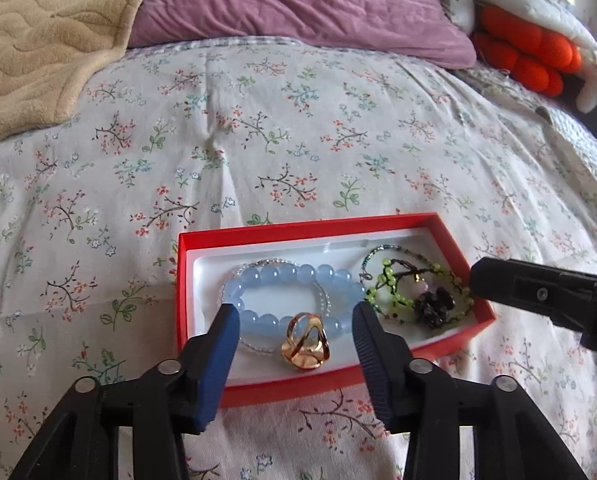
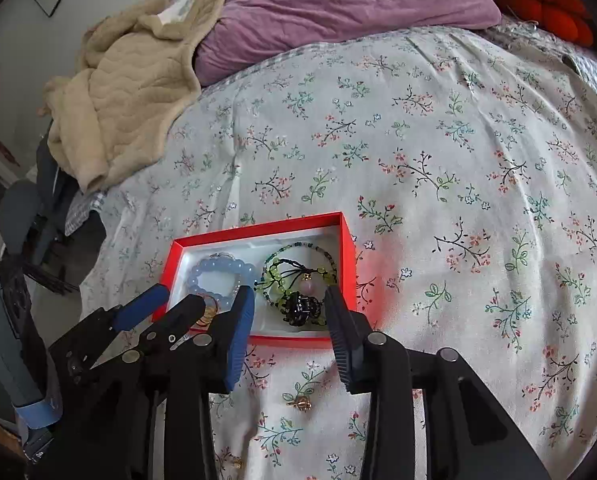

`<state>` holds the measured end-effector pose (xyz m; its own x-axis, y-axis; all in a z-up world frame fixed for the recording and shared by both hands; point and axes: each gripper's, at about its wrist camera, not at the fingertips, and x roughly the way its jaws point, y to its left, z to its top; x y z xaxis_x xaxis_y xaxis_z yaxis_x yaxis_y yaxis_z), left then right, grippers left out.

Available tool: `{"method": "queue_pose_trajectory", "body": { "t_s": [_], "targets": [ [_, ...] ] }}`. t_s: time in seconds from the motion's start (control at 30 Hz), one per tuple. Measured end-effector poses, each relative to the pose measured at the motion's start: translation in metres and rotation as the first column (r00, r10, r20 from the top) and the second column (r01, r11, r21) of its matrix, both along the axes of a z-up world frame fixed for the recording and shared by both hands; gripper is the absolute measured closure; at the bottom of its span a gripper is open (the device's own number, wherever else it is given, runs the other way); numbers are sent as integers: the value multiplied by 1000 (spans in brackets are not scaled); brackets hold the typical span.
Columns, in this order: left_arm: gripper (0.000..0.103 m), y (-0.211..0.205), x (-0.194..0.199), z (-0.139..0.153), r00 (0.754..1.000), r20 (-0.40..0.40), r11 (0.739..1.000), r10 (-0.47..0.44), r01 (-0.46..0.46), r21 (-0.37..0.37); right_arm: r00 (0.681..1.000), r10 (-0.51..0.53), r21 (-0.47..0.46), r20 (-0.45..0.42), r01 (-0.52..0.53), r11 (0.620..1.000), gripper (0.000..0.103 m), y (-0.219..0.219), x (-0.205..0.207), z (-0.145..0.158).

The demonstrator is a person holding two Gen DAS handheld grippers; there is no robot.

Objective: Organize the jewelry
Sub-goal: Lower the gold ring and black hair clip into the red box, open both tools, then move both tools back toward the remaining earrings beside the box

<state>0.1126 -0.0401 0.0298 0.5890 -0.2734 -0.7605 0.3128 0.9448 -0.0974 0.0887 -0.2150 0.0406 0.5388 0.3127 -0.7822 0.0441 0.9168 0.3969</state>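
Left hand-held gripper (image 1: 294, 312) open, gold ring (image 1: 305, 340) btwn tips, in red box (image 1: 298, 226)

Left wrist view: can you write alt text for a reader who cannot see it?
An open left tool hovers over a red box on a floral bedspread. The box holds a blue bead bracelet, a gold ring and green beaded jewelry. The right tool enters from the right.

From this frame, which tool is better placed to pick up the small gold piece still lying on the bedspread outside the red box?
Right, probably. The small gold piece lies on the bedspread directly below the open right tool. The open left tool is over the red box, above the gold ring.
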Motion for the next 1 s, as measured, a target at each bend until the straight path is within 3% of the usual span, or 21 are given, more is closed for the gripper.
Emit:
{"method": "queue_pose_trajectory", "body": {
  "t_s": [0.27,0.67,0.83,1.0],
  "targets": [
    [28,9,-24,13,1000,14,1000,0,0,5,1000,1,-22,11,-1,1000,47,-6,-21,15],
    [7,26,-54,14,999,-23,999,29,-29,34,1000,18,-96,9,-18,995,27,-6,-59,21],
    [1,36,-60,4,994,-101,999,32,-30,14,999,43,-125,-3,-43,991,18,-2,-72,16],
    [1,44,-66,-10,990,-134,998,43,-35,59,997,72,-164,-36,-77,983,11,5,-79,4]
  ]
}}
